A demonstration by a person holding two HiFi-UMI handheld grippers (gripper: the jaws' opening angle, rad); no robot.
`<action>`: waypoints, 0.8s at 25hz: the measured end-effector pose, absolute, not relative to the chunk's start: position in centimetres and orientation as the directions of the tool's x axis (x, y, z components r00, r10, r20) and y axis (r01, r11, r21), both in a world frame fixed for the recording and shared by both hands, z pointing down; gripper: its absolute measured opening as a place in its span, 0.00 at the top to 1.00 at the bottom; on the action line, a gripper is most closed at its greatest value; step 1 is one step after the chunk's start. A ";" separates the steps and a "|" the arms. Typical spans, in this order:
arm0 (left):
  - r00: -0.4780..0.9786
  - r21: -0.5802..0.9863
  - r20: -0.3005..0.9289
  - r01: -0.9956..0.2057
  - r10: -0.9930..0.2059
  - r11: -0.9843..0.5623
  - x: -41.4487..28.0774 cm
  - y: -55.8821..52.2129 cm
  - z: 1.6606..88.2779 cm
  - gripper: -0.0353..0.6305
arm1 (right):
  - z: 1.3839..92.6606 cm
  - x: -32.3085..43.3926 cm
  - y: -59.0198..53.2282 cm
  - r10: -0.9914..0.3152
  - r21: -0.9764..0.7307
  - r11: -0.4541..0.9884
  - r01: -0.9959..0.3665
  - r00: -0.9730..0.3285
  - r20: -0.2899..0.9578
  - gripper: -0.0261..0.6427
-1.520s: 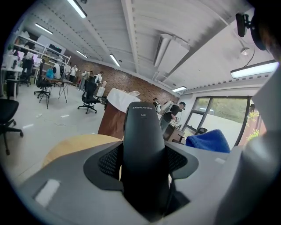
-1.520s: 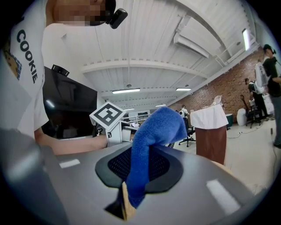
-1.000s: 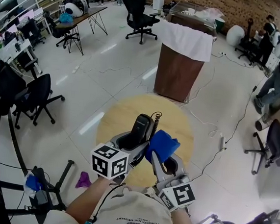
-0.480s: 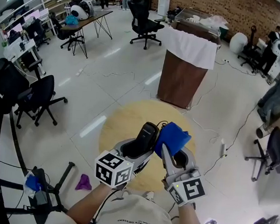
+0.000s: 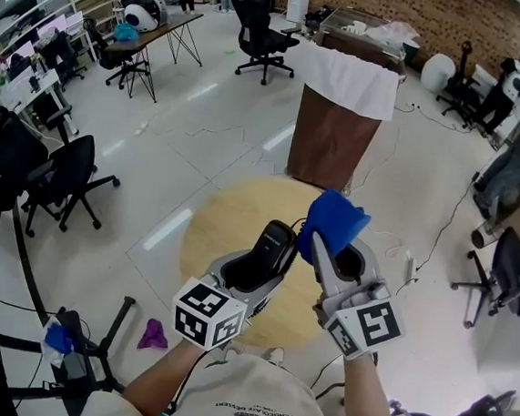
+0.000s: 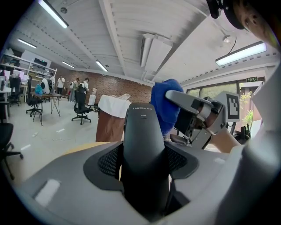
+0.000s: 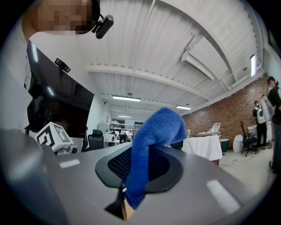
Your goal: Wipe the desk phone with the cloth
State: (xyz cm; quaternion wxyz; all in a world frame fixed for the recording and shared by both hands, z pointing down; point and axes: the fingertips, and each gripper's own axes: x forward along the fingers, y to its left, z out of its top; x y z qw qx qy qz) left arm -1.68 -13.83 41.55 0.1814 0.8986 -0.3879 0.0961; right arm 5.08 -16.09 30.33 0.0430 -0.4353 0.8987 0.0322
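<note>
The right tool (image 5: 323,247) has risen; the blue cloth (image 5: 336,221) moved from beside the handset (image 5: 271,247) to its far end

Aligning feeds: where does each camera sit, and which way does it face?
Head view: on the head, steeply down at the table; forearms, left gripper, right gripper show.
Left gripper view: rides it, along jaws clamping the handset; right gripper shows.
Right gripper view: rides it, along jaws pinching the cloth; left gripper shows.
Shared: all show the cloth.

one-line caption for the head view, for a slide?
Left tongs grip a black phone handset over a round wooden table; right tongs hold a blue cloth beside it.
</note>
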 end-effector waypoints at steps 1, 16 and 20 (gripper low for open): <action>0.680 0.245 0.313 -0.732 -0.662 -0.636 -1.6 -13.8 41.5 0.55 | 30.0 5.1 -16.4 -0.779 0.023 0.620 -0.785 -0.618 -0.108 0.87; 0.679 0.178 0.318 -0.728 -0.662 -0.662 -0.7 -13.2 41.4 0.55 | 26.0 4.9 -20.0 -0.781 0.007 0.615 -0.789 -0.610 -0.133 0.87; 0.678 0.151 0.316 -0.727 -0.664 -0.670 -0.6 -13.2 41.3 0.55 | 25.1 4.1 -20.8 -0.774 0.026 0.622 -0.783 -0.619 -0.131 0.87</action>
